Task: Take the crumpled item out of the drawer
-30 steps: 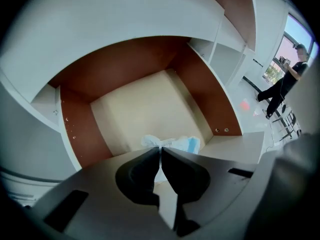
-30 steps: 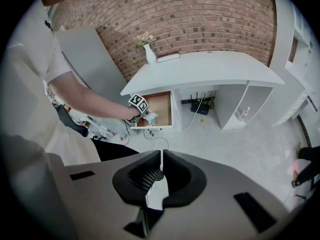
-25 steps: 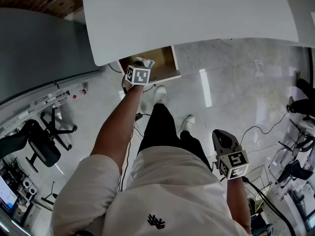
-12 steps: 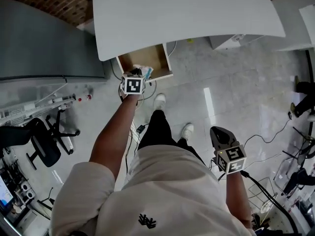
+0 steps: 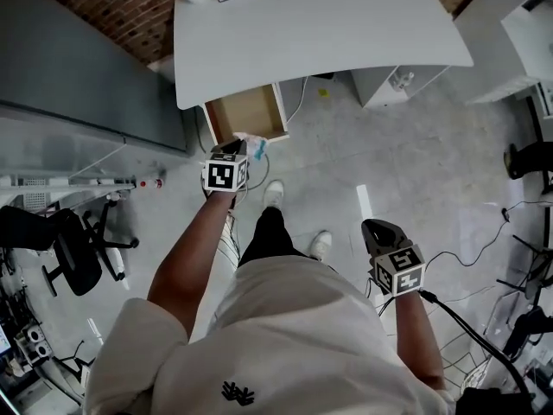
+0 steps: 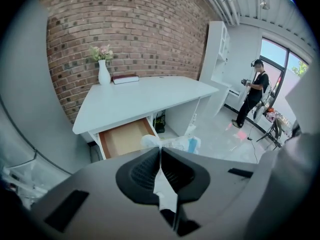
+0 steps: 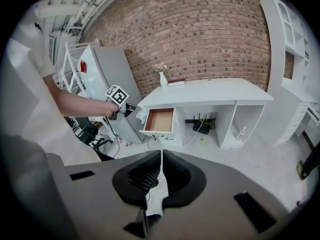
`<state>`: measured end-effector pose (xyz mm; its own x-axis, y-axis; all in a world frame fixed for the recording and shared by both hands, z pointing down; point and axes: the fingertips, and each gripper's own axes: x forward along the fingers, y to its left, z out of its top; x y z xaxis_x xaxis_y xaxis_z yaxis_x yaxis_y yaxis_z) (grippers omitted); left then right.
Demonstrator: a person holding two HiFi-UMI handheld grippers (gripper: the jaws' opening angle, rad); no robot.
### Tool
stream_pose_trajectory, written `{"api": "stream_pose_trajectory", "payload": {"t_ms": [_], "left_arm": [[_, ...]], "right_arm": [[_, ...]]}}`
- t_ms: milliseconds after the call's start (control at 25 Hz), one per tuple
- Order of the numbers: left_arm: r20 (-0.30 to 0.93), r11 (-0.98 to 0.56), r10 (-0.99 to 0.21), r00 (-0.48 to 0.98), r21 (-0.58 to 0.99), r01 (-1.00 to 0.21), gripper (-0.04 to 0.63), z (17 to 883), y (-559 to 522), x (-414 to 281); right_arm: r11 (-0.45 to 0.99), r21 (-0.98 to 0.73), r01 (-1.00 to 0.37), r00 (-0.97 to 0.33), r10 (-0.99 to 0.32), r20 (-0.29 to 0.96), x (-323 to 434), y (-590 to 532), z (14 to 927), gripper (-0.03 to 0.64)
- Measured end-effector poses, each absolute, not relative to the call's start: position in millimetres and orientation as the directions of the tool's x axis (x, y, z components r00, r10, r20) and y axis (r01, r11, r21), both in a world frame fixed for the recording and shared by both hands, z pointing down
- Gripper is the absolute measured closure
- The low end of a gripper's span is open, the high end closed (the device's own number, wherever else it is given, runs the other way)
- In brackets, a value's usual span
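Closest to the body, the right gripper (image 5: 381, 230) hangs low beside the person's right hip. Its dark ribbed jaws are pressed together with nothing between them (image 7: 161, 156). Further out, at the end of the outstretched left arm, the left gripper (image 5: 235, 149) has its jaws clamped on a crumpled white plastic wrapper with a pale blue patch (image 6: 173, 144). A strip of it is pinched between the pads, and the bunched bulk sticks out past the tips. The wrapper (image 5: 251, 141) is in the air, clear of the furniture, just in front of the open wooden drawer with a white front (image 5: 246, 112), whose tan floor (image 6: 125, 138) shows bare. The drawer is pulled out from under the left end of a white curved-top desk (image 5: 320, 33). At the desk's far edge stand a white vase of flowers (image 6: 103, 74) and a dark red book (image 6: 125, 78), against the red brick wall (image 6: 125, 29).
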<state>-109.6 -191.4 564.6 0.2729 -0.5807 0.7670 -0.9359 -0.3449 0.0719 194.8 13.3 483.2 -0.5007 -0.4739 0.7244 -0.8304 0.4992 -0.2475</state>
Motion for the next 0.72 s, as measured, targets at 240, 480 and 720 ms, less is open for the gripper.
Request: {"api": "stream_pose_trajectory", "payload": {"t_ms": [240, 480, 720], "left_arm": [[0.74, -0.406, -0.582, 0.337, 0.095, -0.909, 0.566, 520.2, -127.0, -68.9], [0.715, -0.469, -0.565, 0.412, 0.132, -0.873, 0.566, 479.2, -67.6, -29.7], [0.702, -0.536, -0.535, 0.47, 0.147, -0.831, 0.566, 449.3, -18.3, -3.3]], "right_arm": [[0.529, -0.219, -0.82, -0.508, -0.495, 0.705, 225.1, 40.6, 472.9, 0.584], [0.553, -0.209, -0.807, -0.526, -0.512, 0.679, 241.8, 65.3, 451.3, 0.584], [0.571, -0.201, -0.796, -0.543, -0.526, 0.655, 239.3, 82.1, 439.4, 0.586]]}}
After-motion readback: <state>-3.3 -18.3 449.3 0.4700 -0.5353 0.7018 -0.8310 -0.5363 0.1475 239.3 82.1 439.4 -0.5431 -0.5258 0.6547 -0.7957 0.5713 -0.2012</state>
